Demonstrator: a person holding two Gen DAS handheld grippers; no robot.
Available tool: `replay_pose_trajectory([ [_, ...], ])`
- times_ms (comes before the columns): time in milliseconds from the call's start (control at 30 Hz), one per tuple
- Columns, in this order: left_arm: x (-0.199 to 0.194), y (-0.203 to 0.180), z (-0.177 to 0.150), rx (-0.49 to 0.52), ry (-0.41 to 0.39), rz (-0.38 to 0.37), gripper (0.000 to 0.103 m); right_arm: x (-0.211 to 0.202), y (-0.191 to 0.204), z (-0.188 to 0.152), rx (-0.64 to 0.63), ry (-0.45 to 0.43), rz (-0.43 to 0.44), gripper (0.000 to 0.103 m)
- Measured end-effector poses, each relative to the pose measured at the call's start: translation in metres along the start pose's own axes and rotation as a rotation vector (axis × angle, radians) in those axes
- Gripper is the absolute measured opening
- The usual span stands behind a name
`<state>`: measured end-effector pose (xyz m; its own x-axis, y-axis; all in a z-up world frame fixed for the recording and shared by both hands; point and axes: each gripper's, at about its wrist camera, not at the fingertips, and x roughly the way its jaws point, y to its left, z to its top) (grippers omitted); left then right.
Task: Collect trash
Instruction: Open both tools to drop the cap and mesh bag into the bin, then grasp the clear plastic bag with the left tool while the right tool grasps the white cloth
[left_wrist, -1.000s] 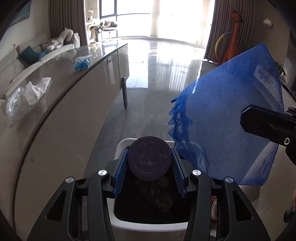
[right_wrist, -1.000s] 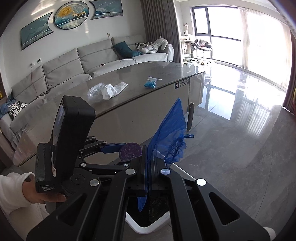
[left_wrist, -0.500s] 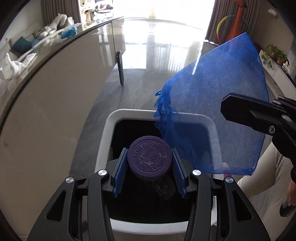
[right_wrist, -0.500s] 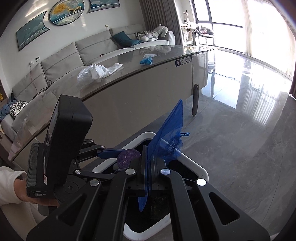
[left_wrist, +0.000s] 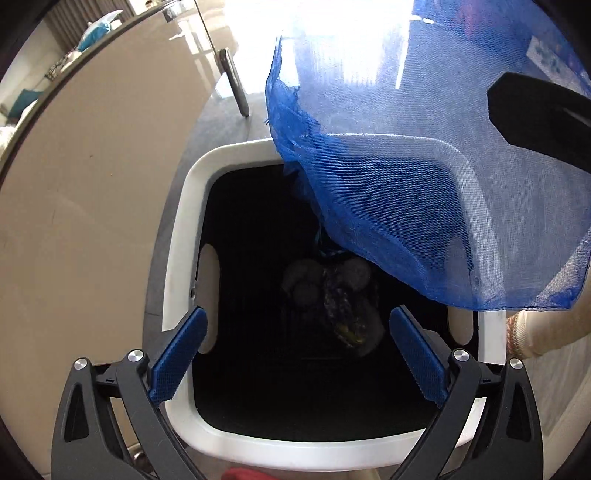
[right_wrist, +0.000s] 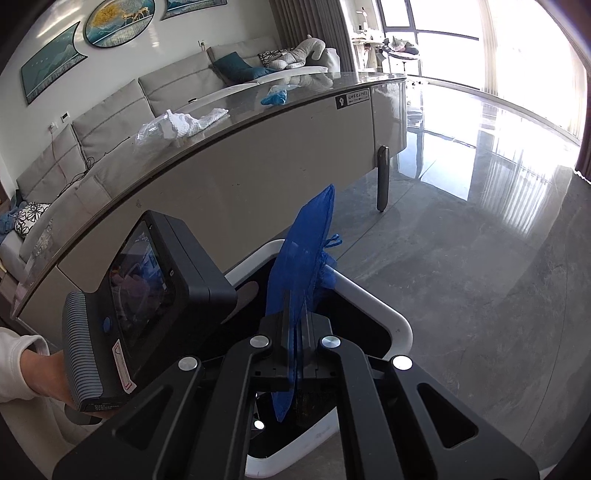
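**Mesh bag goes in next, left claw already empty**

Living room, glossy grey floor, long table (right_wrist: 221, 173) with the white bin (left_wrist: 177, 236) parked on the floor just beside its flank. Everything below is placed off that bin.

Left of the bin: table side panel, nothing to avoid apart from its leg past the far rim.

Over the bin, near edge: my left gripper (left_wrist: 295, 354) is spread wide, blue pads apart, nothing between them. It hangs above the opening. Dark clumps of trash (left_wrist: 332, 295) sit at the bottom, hard to identify in the shadow.

Over the bin, far-right part: the blue mesh bag (left_wrist: 406, 177) hangs from my right gripper (right_wrist: 295, 343), which is clamped on one edge of it. Most of the mesh sits above the rim, draped across the right-hand corner.

To do this well, my read:
- shift the right claw toward bin centre so the whole bag clears the rim
- lower it before letting go; light mesh may catch on the edge
- pull the left claw back first, so the bag doesn't snag on its pads

More trash remains on the tabletop, well apart from the bin: crumpled clear plastic (right_wrist: 177, 125) and a blue piece (right_wrist: 274, 98).
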<state>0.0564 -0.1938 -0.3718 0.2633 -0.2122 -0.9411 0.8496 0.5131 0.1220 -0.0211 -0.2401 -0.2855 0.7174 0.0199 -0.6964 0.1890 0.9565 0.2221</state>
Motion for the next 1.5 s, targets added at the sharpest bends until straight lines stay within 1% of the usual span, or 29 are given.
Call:
replay_pose_trajectory([
  [67, -0.005, 0.003, 0.001, -0.014, -0.013, 0.006, 0.098, -0.002, -0.001, -0.001, -0.003, 0.0, 0.001, 0.001],
  [167, -0.018, 0.014, -0.001, -0.04, -0.054, 0.038, 0.098, 0.0, 0.002, 0.0, -0.012, 0.008, 0.0, 0.002],
  [233, -0.029, 0.029, 0.003, -0.077, -0.089, 0.06, 0.098, 0.002, 0.004, 0.001, -0.017, 0.014, 0.001, 0.002],
  [300, -0.044, 0.043, -0.002, -0.122, -0.133, 0.099, 0.098, 0.004, 0.006, -0.001, -0.023, 0.027, 0.01, 0.002],
  [367, -0.057, 0.062, -0.005, -0.163, -0.168, 0.118, 0.098, 0.009, 0.011, -0.003, -0.032, 0.043, 0.016, 0.002],
  [433, -0.066, 0.074, -0.009, -0.206, -0.196, 0.116, 0.098, 0.016, 0.018, -0.006, -0.042, 0.065, 0.027, 0.002],
  [500, -0.072, 0.084, -0.011, -0.236, -0.204, 0.102, 0.098, 0.022, 0.026, -0.009, -0.059, 0.08, 0.034, 0.002],
  [533, -0.074, 0.09, -0.01, -0.251, -0.213, 0.098, 0.098, 0.025, 0.031, -0.01, -0.07, 0.09, 0.037, 0.005],
  [567, -0.075, 0.092, -0.013, -0.258, -0.22, 0.095, 0.098, 0.028, 0.035, -0.011, -0.084, 0.103, 0.035, 0.005],
  [600, -0.077, 0.092, -0.015, -0.259, -0.222, 0.095, 0.098, 0.032, 0.039, -0.013, -0.1, 0.119, 0.029, 0.009],
  [633, -0.078, 0.093, -0.015, -0.26, -0.227, 0.1, 0.098, 0.037, 0.042, -0.015, -0.116, 0.146, 0.022, 0.038],
  [667, -0.08, 0.094, -0.016, -0.263, -0.233, 0.104, 0.098, 0.043, 0.044, -0.018, -0.127, 0.178, 0.005, 0.083],
  [700, -0.082, 0.096, -0.017, -0.266, -0.236, 0.102, 0.098, 0.048, 0.045, -0.021, -0.137, 0.2, -0.031, 0.1],
  [767, -0.086, 0.098, -0.019, -0.277, -0.241, 0.096, 0.098, 0.052, 0.046, -0.027, -0.166, 0.193, -0.106, 0.098],
  [800, -0.09, 0.1, -0.022, -0.281, -0.248, 0.087, 0.098, 0.053, 0.047, -0.029, -0.176, 0.197, -0.115, 0.098],
  [867, -0.095, 0.102, -0.026, -0.284, -0.259, 0.085, 0.098, 0.052, 0.046, -0.028, -0.178, 0.182, -0.124, 0.098],
  [1033, -0.103, 0.104, -0.028, -0.297, -0.293, 0.086, 0.098, 0.028, 0.046, -0.011, -0.171, 0.067, -0.117, 0.098],
  [1133, -0.11, 0.111, -0.025, -0.315, -0.315, 0.089, 0.098, 0.021, 0.049, 0.009, -0.169, 0.026, -0.108, 0.098],
  [1267, -0.13, 0.128, -0.02, -0.347, -0.36, 0.128, 0.098, 0.011, 0.059, 0.035, -0.203, -0.031, -0.101, 0.098],
  [1367, -0.146, 0.148, -0.015, -0.394, -0.398, 0.15, 0.098, 0.003, 0.071, 0.058, -0.233, -0.091, -0.081, 0.098],
  [1433, -0.157, 0.162, -0.013, -0.425, -0.429, 0.172, 0.098, 0.001, 0.078, 0.073, -0.248, -0.134, -0.067, 0.098],
  [1500, -0.167, 0.176, -0.012, -0.451, -0.452, 0.213, 0.098, 0.002, 0.085, 0.091, -0.259, -0.163, -0.054, 0.098],
])
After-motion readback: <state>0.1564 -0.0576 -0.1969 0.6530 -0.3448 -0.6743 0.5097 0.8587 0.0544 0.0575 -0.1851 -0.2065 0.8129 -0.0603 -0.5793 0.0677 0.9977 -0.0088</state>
